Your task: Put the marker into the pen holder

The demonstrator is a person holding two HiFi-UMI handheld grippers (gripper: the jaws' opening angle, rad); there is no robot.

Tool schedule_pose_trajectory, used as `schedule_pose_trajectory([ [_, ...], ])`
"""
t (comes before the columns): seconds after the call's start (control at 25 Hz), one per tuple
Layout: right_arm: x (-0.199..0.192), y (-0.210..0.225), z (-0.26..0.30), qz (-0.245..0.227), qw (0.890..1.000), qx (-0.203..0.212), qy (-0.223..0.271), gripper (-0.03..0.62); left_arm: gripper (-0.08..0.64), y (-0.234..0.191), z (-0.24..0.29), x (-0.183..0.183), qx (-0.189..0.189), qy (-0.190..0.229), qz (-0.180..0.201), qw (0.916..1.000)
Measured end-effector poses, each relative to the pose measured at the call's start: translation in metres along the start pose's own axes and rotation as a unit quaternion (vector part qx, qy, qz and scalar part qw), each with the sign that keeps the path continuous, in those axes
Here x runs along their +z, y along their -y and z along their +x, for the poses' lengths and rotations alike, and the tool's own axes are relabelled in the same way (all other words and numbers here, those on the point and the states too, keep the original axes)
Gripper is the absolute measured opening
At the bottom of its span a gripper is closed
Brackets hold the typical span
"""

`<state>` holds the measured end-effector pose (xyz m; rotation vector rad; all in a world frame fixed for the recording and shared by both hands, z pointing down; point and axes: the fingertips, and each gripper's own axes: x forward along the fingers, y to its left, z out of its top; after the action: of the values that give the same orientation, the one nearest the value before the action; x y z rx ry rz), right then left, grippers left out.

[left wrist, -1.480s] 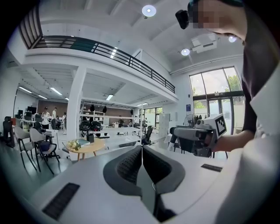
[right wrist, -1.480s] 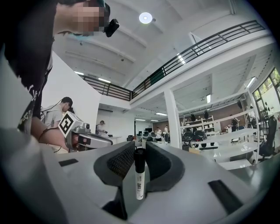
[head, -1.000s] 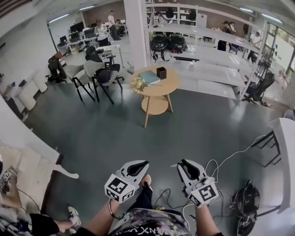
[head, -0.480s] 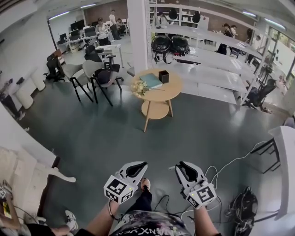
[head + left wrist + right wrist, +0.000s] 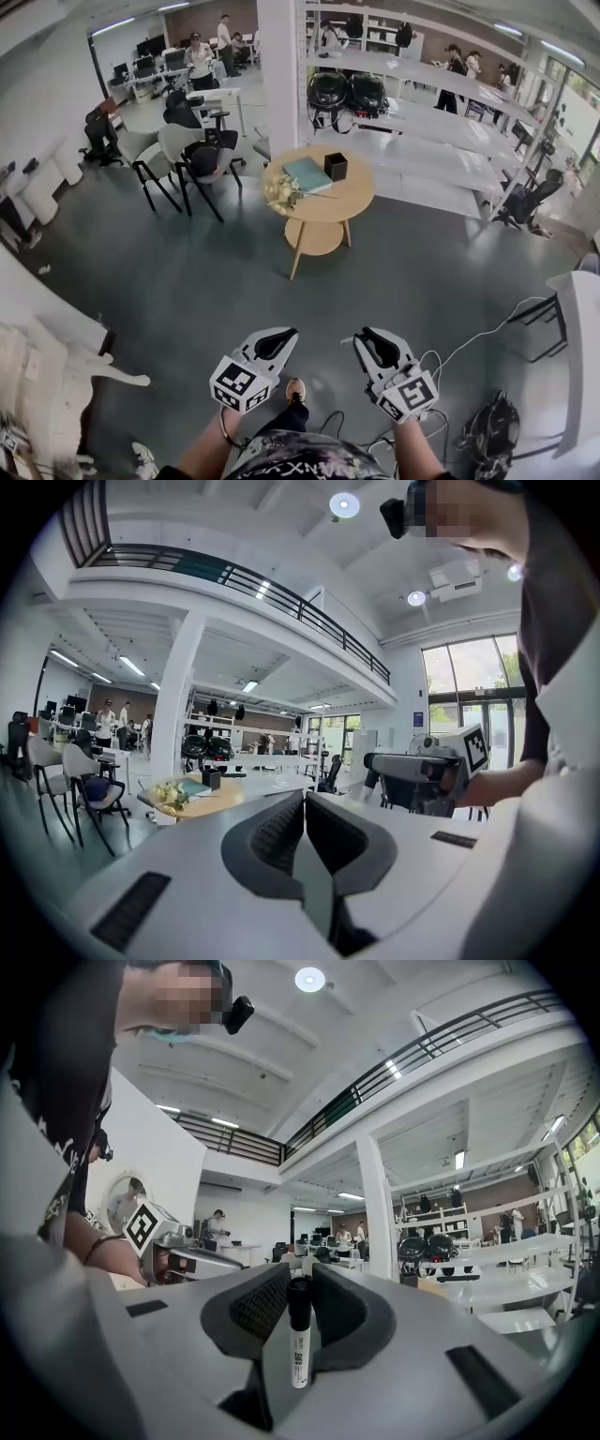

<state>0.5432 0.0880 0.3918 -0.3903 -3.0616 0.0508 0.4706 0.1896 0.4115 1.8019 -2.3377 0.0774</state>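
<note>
The white marker (image 5: 299, 1340) with a black cap stands upright between the pads of my right gripper (image 5: 300, 1290), which is shut on it. In the head view that gripper (image 5: 367, 348) is held low, beside my left gripper (image 5: 273, 344). My left gripper (image 5: 305, 810) is shut with nothing in it. The black pen holder (image 5: 335, 166) stands on a round wooden table (image 5: 342, 199) some way ahead across the floor. It also shows in the left gripper view, where the pen holder (image 5: 214, 778) is small and far off. Both grippers are well short of the table.
A teal book (image 5: 307, 174) and a bunch of pale flowers (image 5: 279, 194) share the table. Chairs (image 5: 192, 159) stand to its left, white shelving (image 5: 441, 141) to its right, and a white pillar (image 5: 277, 66) behind. Cables (image 5: 469, 337) lie on the floor at the right.
The table has drifted slightly lower and to the right in the head view as the camera moves. Both grippers keep their pose, and the marker stays gripped.
</note>
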Motion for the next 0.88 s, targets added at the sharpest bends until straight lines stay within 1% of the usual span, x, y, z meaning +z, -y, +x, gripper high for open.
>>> schedule_pose_trajectory([
  [0.24,0.013,0.028,0.063,-0.005,1.000,-0.007,-0.009,0.081,0.026,-0.064,0.022,0.011,-0.004,0.000,-0.010,0.9999],
  [0.52,0.012,0.049,0.132,-0.007,1.000,-0.008,-0.017,0.081,0.026,-0.133,0.044,0.014,-0.002,0.007,-0.021,0.9998],
  [0.68,0.012,0.056,0.164,-0.007,1.000,-0.008,-0.020,0.081,0.026,-0.163,0.052,0.013,-0.003,0.007,-0.028,0.9996],
  [0.88,0.009,0.059,0.190,-0.006,1.000,-0.005,-0.022,0.081,0.026,-0.191,0.058,0.012,0.000,0.008,-0.029,0.9995],
])
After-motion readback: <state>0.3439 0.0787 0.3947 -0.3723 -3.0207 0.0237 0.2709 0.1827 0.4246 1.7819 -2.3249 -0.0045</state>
